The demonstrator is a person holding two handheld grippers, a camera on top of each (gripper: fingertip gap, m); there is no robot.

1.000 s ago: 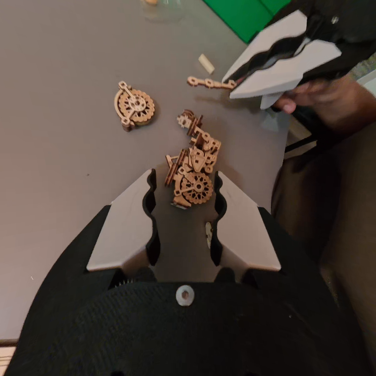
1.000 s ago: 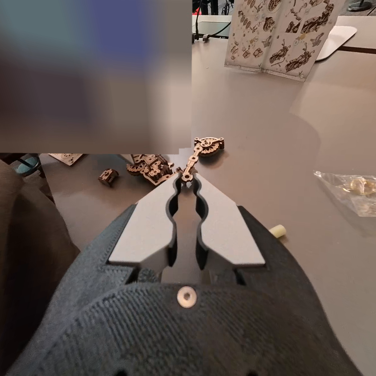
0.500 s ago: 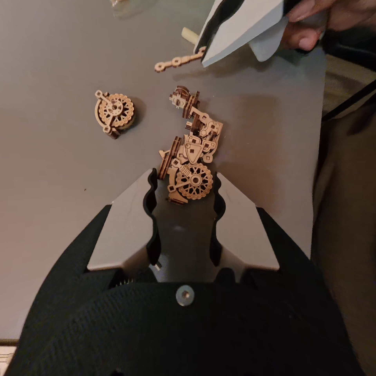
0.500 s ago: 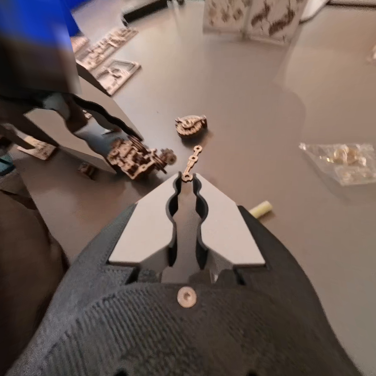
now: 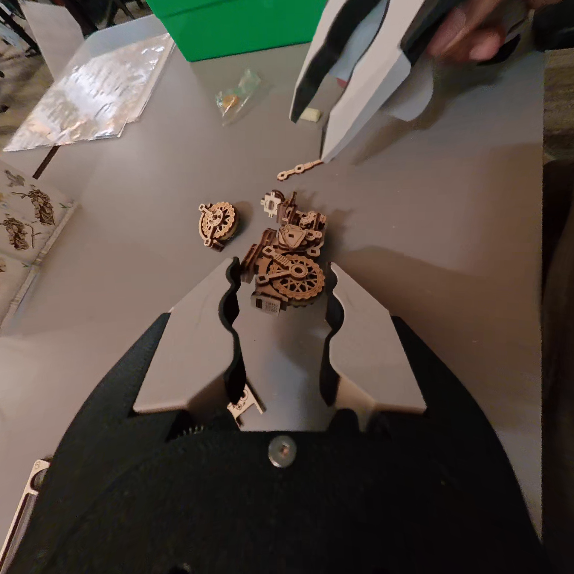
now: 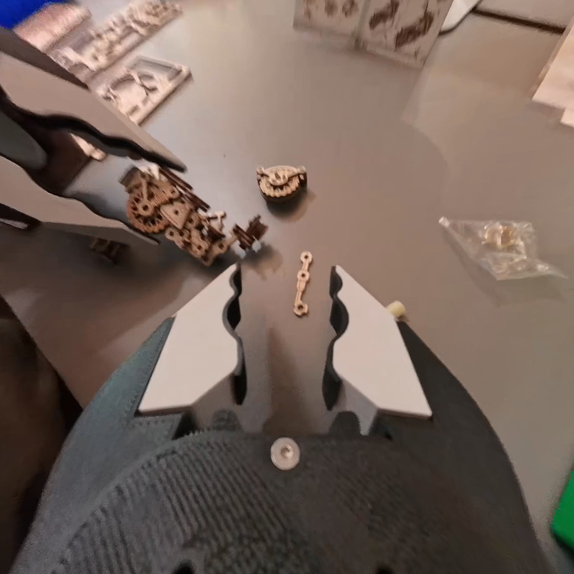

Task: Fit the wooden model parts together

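Left gripper (image 5: 282, 270), fingers spread wide, low over a grey table (image 5: 130, 217); the gear end of the wooden model (image 5: 287, 257) lies between its tips, and whether the fingers touch the wood cannot be told. The model is a partly built cluster with a large toothed wheel nearest the camera and smaller stacked parts beyond it. Right gripper (image 6: 285, 270), fingers likewise spread and holding nothing; a thin link strip (image 6: 302, 284) with round eyelets lies flat on the table in the gap between the fingers, touching neither. In the left wrist view the same strip (image 5: 298, 170) lies just beyond the model, one end at the tip of the right gripper's finger. A separate small gear unit (image 5: 217, 225) rests on the table to the left of the model, apart from it; in the right wrist view it (image 6: 282, 184) appears beyond the strip. A clear bag (image 6: 497, 248) of small pale parts lies to the right, and a short cream peg (image 6: 396, 310) sits just beside the right gripper's outer finger. Farther off: a green box (image 5: 236, 25), a foil sheet (image 5: 93, 96) and laser-cut part boards (image 6: 382, 28), the last blurred by motion.
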